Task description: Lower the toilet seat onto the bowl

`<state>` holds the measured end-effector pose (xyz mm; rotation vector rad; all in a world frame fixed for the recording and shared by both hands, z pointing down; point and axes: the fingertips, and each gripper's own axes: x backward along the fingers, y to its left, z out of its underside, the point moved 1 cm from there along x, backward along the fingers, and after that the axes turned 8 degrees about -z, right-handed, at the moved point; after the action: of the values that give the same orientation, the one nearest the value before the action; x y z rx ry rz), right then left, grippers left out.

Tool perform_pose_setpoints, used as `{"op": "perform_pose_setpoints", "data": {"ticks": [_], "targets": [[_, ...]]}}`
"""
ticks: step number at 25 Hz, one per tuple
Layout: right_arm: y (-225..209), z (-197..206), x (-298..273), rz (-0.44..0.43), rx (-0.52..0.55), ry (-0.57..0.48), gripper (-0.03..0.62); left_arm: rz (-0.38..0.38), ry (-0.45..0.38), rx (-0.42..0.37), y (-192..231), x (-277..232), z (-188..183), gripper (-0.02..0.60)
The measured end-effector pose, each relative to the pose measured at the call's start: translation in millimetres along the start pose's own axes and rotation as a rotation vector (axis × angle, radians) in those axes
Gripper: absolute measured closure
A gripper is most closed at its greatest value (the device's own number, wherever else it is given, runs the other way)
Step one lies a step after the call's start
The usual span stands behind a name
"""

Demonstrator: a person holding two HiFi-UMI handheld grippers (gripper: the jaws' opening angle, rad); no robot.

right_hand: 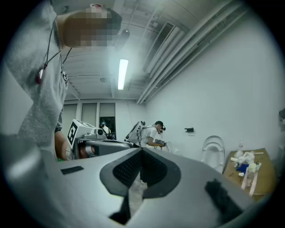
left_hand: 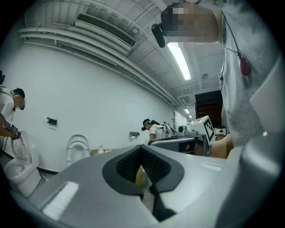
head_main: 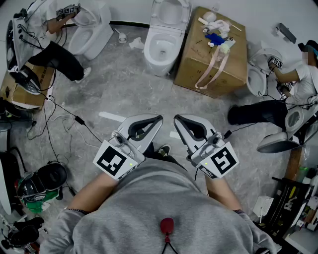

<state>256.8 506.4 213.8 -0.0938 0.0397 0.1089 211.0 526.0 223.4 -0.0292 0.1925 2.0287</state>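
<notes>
Toilet seat (left_hand: 76,137) stands upright, long axis vertical.

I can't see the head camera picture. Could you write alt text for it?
Seen from above, a person in a grey sweatshirt holds two grippers level before the body, left gripper and right gripper, both shut and empty. Across the grey floor stands a white toilet with its seat raised, beside a cardboard box.

You get bright, even light from the long white fluorescent ceiling tube (left_hand: 179,60); shadows on the grey concrete floor (head_main: 124,92) are soft. Both gripper views bend toward black corners, foreground blurred.
</notes>
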Motion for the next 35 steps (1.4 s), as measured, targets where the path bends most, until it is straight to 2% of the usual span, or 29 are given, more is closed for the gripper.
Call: {"op": "perform_pose_setpoints", "data": {"ticks": [4,10,13,22,29,35], "targets": [[9.3,-0.4,1.3,-0.008,0.003,0.006,0.579,0.008,-0.056,-0.049,-1.2,7.5,-9.2,0.575],[8.6,5.8,-2.6,-0.005,0.012,0.023,0.579,0.006,-0.058,-0.059,3.7,5.7,-9.5,0.575],[-3.6,9.1,-10.7,0.022,0.002,0.029,0.579,0.003,-0.056,-0.055,18.2,0.3,-7.7,0.575],[-51.1,5.0,-76.2,0.122,-0.021,0.038,0.579,0.063,-0.022,-0.029,96.7,-18.3,-13.2,0.575],[-100.3,-18.0,-137.4,0.195,-0.017,0.013,0.579,0.121,-0.057,-0.066,171.4,-46.1,-41.3,0.575],[-119.1,-19.4,-182.2,0.255,-0.007,0.008,0.579,0.162,-0.065,-0.074,219.8,-46.3,-42.7,0.575]]}}
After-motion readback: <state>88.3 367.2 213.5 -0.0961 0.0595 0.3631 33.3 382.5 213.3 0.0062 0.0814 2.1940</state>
